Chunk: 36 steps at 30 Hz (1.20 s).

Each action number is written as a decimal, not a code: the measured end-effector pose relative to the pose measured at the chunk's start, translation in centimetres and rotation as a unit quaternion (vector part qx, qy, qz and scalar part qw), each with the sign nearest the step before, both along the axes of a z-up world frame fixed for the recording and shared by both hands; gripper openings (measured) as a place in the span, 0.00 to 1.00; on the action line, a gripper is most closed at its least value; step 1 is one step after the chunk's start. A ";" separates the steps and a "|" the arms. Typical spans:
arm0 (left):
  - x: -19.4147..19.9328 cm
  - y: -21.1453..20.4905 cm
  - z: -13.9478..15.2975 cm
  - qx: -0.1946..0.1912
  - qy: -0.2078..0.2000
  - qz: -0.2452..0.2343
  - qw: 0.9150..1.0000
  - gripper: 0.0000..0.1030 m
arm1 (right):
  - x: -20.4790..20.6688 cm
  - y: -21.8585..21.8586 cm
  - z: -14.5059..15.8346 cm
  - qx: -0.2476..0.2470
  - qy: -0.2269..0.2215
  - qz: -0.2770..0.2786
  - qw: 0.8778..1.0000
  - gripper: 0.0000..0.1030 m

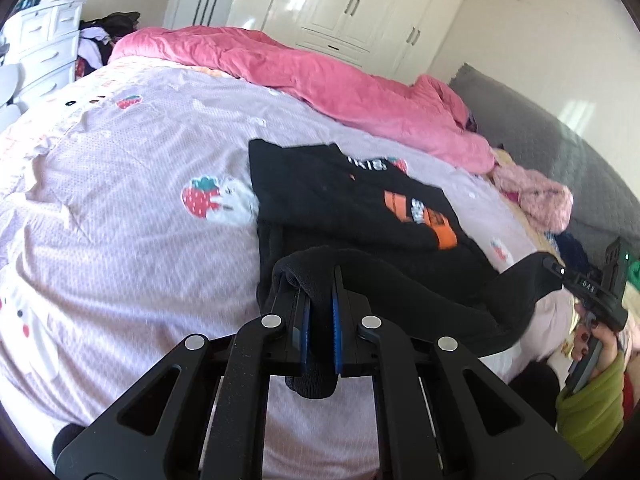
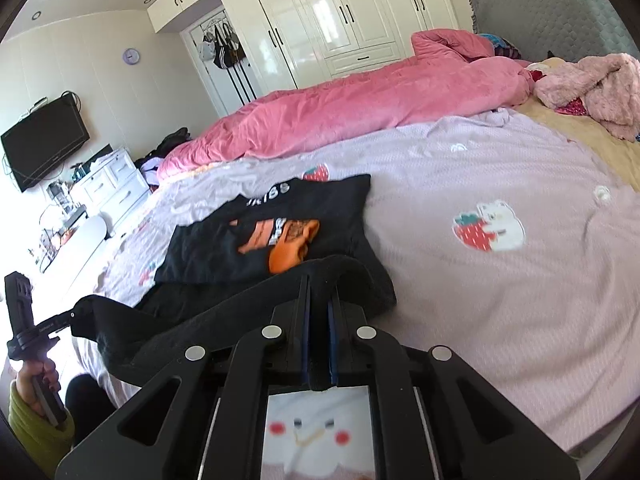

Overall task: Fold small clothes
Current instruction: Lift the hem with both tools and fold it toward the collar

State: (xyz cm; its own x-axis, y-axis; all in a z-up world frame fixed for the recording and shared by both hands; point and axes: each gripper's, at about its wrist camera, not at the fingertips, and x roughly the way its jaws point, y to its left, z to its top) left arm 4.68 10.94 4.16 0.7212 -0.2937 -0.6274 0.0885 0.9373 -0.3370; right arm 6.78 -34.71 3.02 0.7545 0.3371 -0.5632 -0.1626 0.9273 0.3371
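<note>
The black garment (image 1: 352, 200) lies on the bed, on a lilac sheet (image 1: 140, 208) printed with strawberries and white bears. Its far part rests flat on the sheet. Its near edge is lifted clear of the sheet by both tongs.

Left gripper (image 1: 319, 316): jaws narrow, clamped on a fold of the garment's black fabric. The fabric bulges over the fingertips, and a tab of it hangs down behind the blue pads (image 1: 335, 320).

Right gripper (image 2: 319, 312): jaws narrow, clamped on the same near edge, further along it. The fabric spans between the two grippers in a shallow sag.

Each wrist view shows the other gripper at the frame edge, held by a hand (image 1: 596, 340) with dark-painted nails and a green sleeve (image 1: 592, 408).

Markings:
- The garment carries an orange and white print (image 2: 280, 236). The white lettering above it is blurred; it cannot be read with certainty.
- The right gripper body shows small white characters in the left wrist view, too small to read reliably.

Surroundings: a pink quilt (image 2: 340, 116) lies bunched along the far side of the bed. White wardrobes (image 2: 332, 16) stand behind it. A television (image 2: 44, 144) hangs on the wall.
</note>
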 end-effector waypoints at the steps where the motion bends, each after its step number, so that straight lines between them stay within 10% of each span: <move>1: 0.4 0.1 0.1 -0.004 -0.001 0.003 1.000 0.02 | 0.4 0.0 0.1 0.003 0.000 -0.001 1.000 0.06; 36: 14.3 1.9 0.3 -0.013 -0.022 0.051 0.998 0.03 | 15.6 1.5 1.4 -0.003 -0.017 -0.039 0.999 0.06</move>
State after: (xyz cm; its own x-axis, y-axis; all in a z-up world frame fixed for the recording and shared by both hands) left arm 19.02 12.79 4.41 0.7751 -0.2324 -0.5875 0.0082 0.9335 -0.3584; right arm 22.37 -33.23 4.37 0.7968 0.2727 -0.5392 -0.1002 0.9397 0.3271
